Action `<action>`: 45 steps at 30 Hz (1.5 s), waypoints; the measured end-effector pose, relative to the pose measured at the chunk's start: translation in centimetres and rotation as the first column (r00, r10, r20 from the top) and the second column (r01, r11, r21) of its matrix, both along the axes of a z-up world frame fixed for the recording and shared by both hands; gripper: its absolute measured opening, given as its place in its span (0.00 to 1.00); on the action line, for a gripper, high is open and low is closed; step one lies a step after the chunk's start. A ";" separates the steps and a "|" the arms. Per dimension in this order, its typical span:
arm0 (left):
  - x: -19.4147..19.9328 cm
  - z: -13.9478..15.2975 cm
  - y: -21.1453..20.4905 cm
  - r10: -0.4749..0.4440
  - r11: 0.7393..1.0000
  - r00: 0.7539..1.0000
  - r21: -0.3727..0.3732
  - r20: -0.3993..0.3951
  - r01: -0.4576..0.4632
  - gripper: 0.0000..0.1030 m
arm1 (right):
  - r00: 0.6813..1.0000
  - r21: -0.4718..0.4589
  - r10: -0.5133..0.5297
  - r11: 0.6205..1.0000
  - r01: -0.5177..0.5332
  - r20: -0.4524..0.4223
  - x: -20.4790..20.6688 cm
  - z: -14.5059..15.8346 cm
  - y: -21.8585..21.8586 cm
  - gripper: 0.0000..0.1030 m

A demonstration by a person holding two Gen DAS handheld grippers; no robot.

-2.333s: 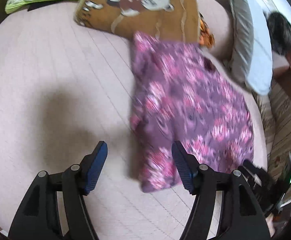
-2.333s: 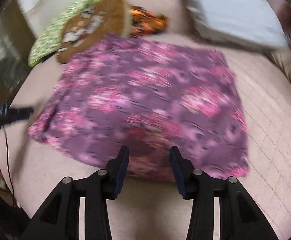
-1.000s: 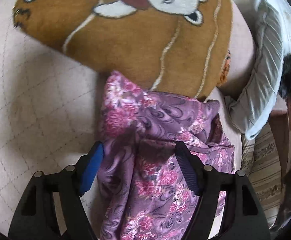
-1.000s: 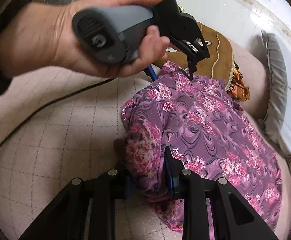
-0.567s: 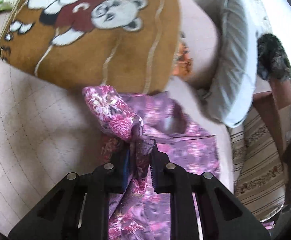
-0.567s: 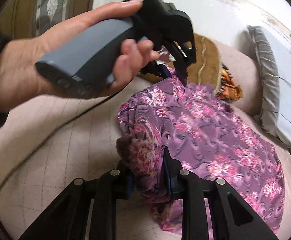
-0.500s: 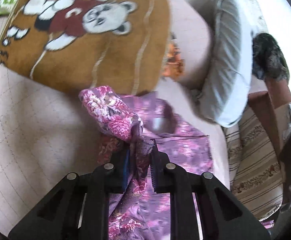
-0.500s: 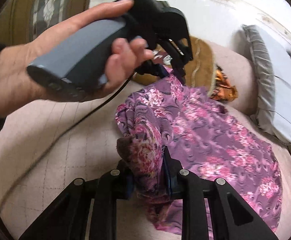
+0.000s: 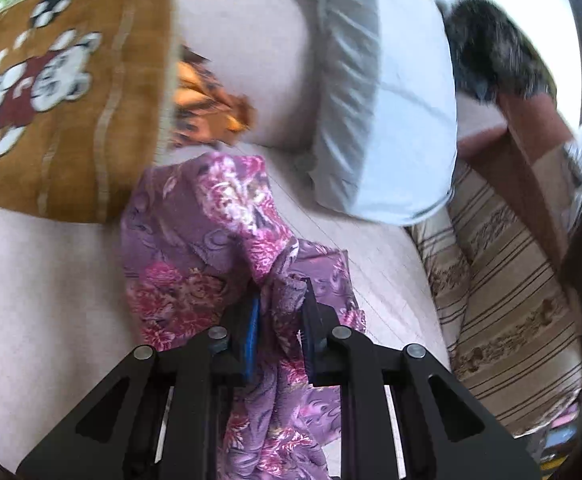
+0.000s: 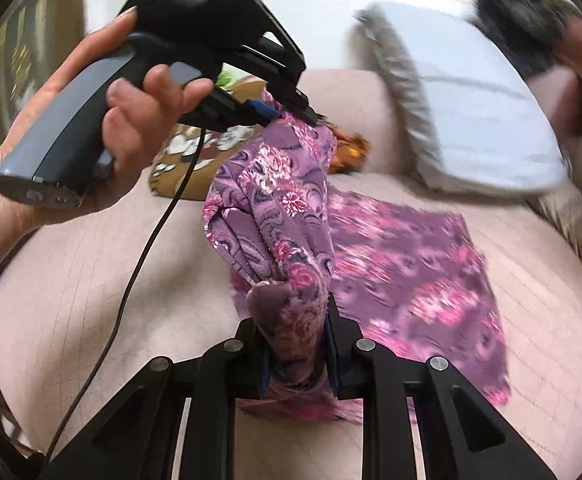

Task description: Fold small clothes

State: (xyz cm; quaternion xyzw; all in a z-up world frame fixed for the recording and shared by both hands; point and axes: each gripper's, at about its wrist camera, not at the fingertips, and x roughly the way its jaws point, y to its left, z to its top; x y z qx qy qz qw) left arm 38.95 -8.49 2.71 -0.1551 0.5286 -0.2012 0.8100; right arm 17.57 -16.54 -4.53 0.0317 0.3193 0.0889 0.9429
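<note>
The purple floral garment [image 10: 411, 280] lies partly spread on the pale pink bed cover [image 10: 91, 300]. Its near edge is lifted into a hanging fold between the two grippers. In the left wrist view my left gripper [image 9: 279, 304] is shut on a bunched corner of the garment [image 9: 195, 248]. A hand holds that left gripper [image 10: 287, 114] high at the upper left of the right wrist view, pinching the fold's far end. My right gripper [image 10: 295, 320] is shut on the fold's near end, with cloth bulging out above its jaws.
A brown cushion with a cartoon bear [image 9: 59, 100] and an orange cloth [image 9: 207, 100] lie behind the garment. To the right rests a white and grey pillow [image 9: 379, 100], with striped upholstery [image 9: 511, 300] beyond the bed's edge. A black cable [image 10: 143, 248] hangs from the left gripper.
The left jaws closed on the garment's corner. Both grippers then rose and carried the edge away from the brown cushion toward the pillow, and the cloth now hangs as a fold between them.
</note>
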 end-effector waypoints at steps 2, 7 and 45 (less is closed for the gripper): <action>0.3 -1.0 -2.9 -0.034 0.999 0.999 0.026 -0.020 0.034 0.15 | 0.999 0.049 -0.025 0.998 0.027 -0.030 -0.1 -0.7 -2.3 0.19; 1.6 -5.3 -9.9 -0.089 0.990 0.990 0.101 -0.112 0.100 0.15 | 0.988 0.195 -0.070 0.976 0.096 -0.135 -0.5 -3.6 -7.6 0.19; -0.4 -3.4 -16.1 -0.034 0.926 0.979 0.362 -0.201 0.106 0.09 | 0.980 0.901 0.150 0.430 0.053 -0.129 0.4 -7.5 -16.4 0.15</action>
